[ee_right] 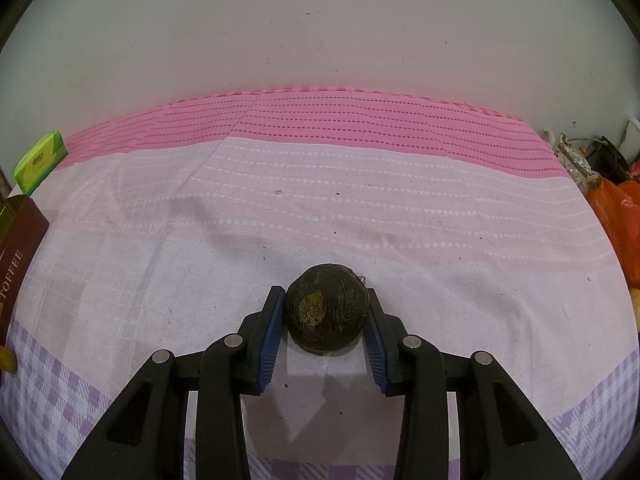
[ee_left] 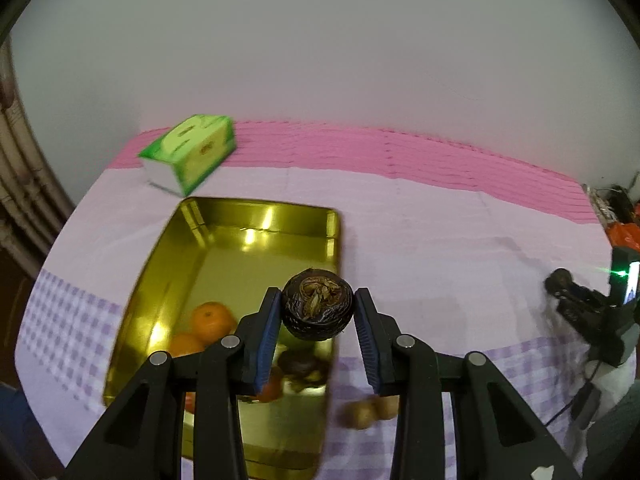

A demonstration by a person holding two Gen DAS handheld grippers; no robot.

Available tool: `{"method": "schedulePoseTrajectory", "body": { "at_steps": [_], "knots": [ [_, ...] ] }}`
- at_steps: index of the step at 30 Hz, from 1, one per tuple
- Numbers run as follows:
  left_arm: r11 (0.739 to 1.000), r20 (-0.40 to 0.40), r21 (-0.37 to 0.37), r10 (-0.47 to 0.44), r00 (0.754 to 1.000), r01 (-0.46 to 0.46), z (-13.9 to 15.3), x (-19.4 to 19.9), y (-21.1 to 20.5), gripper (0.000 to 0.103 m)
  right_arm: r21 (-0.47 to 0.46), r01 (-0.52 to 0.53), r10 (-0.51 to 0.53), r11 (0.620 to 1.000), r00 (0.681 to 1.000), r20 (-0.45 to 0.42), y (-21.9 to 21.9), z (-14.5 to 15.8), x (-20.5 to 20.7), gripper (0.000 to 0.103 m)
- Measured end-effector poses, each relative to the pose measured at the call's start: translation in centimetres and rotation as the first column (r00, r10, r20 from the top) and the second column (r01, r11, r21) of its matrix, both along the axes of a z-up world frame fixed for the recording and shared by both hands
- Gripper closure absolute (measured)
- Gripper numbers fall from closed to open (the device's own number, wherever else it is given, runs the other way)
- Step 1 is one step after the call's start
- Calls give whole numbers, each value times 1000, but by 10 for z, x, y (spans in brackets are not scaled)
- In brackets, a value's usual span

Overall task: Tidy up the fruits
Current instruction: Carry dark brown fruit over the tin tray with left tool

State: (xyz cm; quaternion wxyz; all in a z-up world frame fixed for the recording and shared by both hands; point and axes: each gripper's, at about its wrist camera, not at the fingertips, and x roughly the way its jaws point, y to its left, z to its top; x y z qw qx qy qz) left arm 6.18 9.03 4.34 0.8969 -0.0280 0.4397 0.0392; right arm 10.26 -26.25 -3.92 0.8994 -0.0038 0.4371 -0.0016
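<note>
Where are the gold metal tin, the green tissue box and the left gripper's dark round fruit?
Gold metal tin [ee_left: 256, 268]: left wrist view, bare floor.
Green tissue box [ee_left: 190, 150]: left wrist view, top face.
Dark round fruit [ee_left: 318, 306]: left wrist view, stem end.

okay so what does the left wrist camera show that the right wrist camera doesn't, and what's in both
Only the left wrist view shows the inside of the gold tin, holding oranges and a dark fruit, plus pale brown fruits on the cloth beside it.

Only the right wrist view shows the tin's maroon outer wall lettered TOFFEE, and an orange bag.

Both show a gripper clamping a dark round fruit, left gripper and right gripper, along with the green tissue box and the pink cloth.
</note>
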Motion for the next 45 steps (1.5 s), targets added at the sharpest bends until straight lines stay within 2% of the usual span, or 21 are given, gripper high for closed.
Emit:
{"method": "schedulePoseTrajectory", "body": {
  "at_steps": [12,25,45],
  "knots": [
    [995,-66,-15,95,993,-96,-20,-11,51,70,-3,1,-1,1000,1000,-1,2,1,0,64],
    [993,-102,-23,114,988,-117,-32,-16,64,70,-4,1,-1,1000,1000,0,2,0,0,64],
    [993,-155,-26,111,982,-117,-46,-20,61,70,-4,1,-1,1000,1000,0,2,0,0,64]
  ]
}}
